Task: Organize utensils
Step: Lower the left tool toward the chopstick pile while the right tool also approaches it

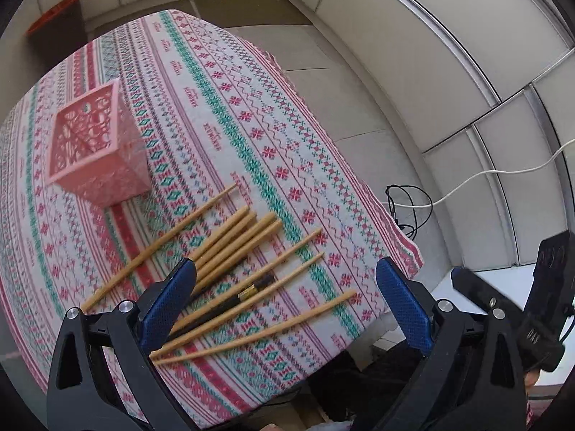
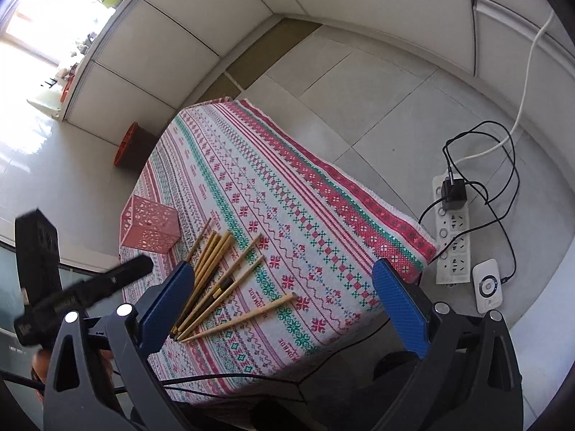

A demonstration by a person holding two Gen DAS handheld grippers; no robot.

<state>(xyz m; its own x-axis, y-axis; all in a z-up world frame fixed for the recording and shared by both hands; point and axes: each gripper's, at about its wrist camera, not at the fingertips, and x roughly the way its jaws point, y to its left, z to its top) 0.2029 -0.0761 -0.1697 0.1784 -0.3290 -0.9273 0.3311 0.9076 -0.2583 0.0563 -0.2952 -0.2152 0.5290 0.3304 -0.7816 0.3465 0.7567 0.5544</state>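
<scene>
Left gripper [image 1: 285,278] jaws spread wide, holding nothing, above the chopsticks [image 1: 230,248] lying loose on the patterned tablecloth [image 1: 222,107]. Right gripper [image 2: 284,282] equally wide, empty. Pink lattice holder [image 1: 95,143] stands just beyond the chopsticks.

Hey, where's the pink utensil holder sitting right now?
The pink utensil holder stands upright on the patterned tablecloth, left of centre in both wrist views, just beyond the far tips of the scattered chopsticks, apart from them.
</scene>
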